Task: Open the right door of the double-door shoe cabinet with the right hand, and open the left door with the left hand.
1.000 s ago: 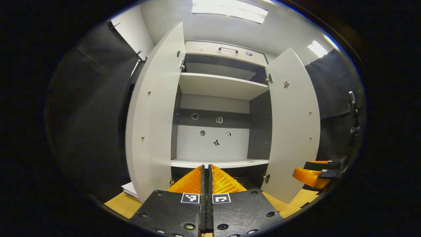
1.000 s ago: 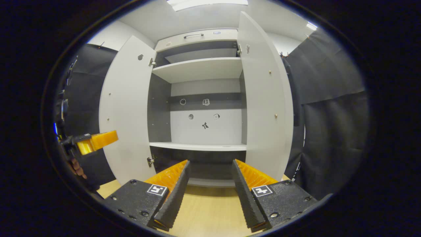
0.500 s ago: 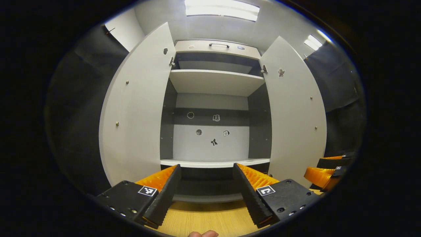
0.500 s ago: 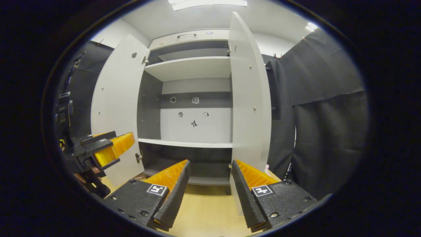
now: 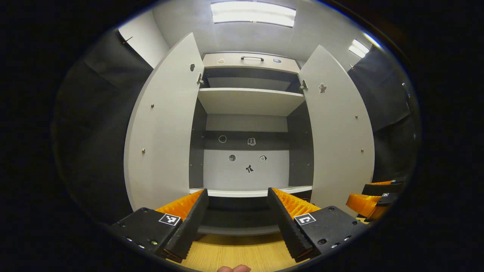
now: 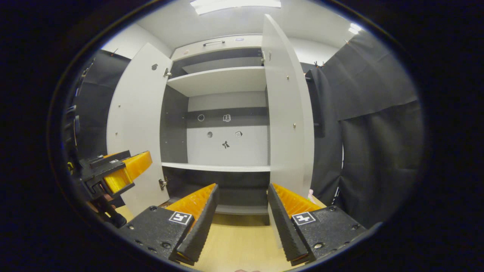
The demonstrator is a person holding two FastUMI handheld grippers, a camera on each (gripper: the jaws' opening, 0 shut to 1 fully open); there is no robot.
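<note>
The double-door shoe cabinet (image 5: 247, 124) stands straight ahead of both cameras, and its two doors are swung out toward the viewer, so the shelves inside lie bare to sight. The left door (image 5: 162, 139) hangs wide on its hinges at the left of the left gripper view, and the right door (image 5: 338, 139) stands out at a like angle on the other side; in the right gripper view that same right door (image 6: 289, 113) is seen almost edge-on, which suggests it has been drawn fully open. Judged from this, both halves of the task look done. The left hand-held gripper (image 5: 238, 217) hovers low before the bottom shelf with its jaws spread wide and nothing between them, well apart from either door. The right hand-held gripper (image 6: 242, 219) is likewise parted and empty, just inside the right door's free edge, as one would hold it after letting go. Small stickers (image 5: 247, 168) dot the cabinet's back panel. The wooden floor (image 6: 242, 245) runs beneath both tools, and black cloth (image 6: 378, 132) closes the booth on the right.
</note>
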